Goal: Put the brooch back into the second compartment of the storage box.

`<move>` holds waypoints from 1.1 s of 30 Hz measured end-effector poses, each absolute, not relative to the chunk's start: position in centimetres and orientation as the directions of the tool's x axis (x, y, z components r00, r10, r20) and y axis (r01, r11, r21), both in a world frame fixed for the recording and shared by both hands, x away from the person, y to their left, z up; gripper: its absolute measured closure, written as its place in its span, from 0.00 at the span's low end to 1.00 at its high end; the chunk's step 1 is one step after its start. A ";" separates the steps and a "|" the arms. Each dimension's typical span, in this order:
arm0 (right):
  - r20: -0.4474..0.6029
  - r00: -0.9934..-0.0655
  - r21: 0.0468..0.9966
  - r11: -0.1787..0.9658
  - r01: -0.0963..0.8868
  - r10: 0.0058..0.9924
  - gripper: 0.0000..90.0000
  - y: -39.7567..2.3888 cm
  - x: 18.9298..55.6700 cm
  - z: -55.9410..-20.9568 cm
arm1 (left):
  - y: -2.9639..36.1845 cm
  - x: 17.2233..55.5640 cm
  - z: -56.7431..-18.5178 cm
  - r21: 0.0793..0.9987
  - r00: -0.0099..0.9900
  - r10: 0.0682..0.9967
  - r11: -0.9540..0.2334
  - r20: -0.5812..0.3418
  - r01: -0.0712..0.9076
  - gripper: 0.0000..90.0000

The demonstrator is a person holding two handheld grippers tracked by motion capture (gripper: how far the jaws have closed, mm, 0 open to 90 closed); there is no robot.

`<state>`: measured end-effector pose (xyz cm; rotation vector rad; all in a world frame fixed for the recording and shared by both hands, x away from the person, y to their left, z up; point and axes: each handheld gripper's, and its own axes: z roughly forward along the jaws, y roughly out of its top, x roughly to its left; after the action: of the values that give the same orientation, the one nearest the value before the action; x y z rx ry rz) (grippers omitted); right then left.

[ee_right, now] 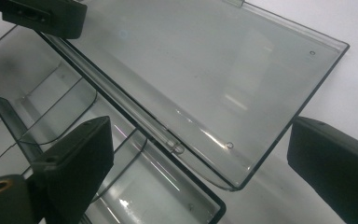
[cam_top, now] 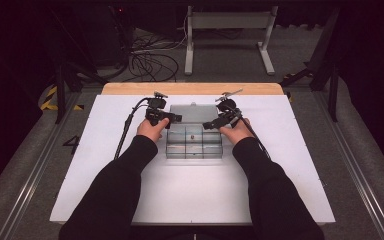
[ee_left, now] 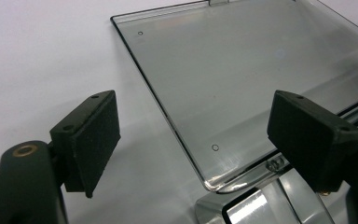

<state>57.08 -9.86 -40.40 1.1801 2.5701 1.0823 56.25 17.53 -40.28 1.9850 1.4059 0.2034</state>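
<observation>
With both grippers spread wide, the clear box [cam_top: 194,141] sat between them. Left gripper [cam_top: 174,119] and right gripper [cam_top: 209,124] flanked its open lid [cam_top: 193,114], touching nothing.

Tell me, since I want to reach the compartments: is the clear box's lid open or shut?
Open. The lid lies folded back flat on the white table, and the box shows its dividers uncovered.

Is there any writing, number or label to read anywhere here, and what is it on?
"4": a dark figure on the grey floor, left of the white table.
No readable text on the clear plastic box, its open lid, or either gripper in the close views.
The yellow-and-black striped tape on the floor is a marking only, with no words.
</observation>
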 end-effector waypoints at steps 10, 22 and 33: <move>0.206 -0.690 0.627 0.447 0.638 0.694 0.08 -9.7 57.2 -41.1 | 17.6 56.6 -40.6 0.581 0.393 0.860 -0.146 -0.326 0.801 0.19; 0.211 -0.692 0.626 0.448 0.638 0.691 0.08 -9.6 57.2 -41.1 | 17.7 56.7 -40.5 0.550 0.388 0.831 -0.121 -0.400 0.826 0.30; 0.227 -0.691 0.623 0.443 0.645 0.687 0.08 -9.7 57.3 -41.1 | 17.9 56.9 -40.7 0.527 0.373 0.817 -0.102 -0.439 0.844 0.31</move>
<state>57.28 -9.67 -41.14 1.2095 2.6183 1.0891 56.87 17.87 -40.71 1.9050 1.4363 -0.0463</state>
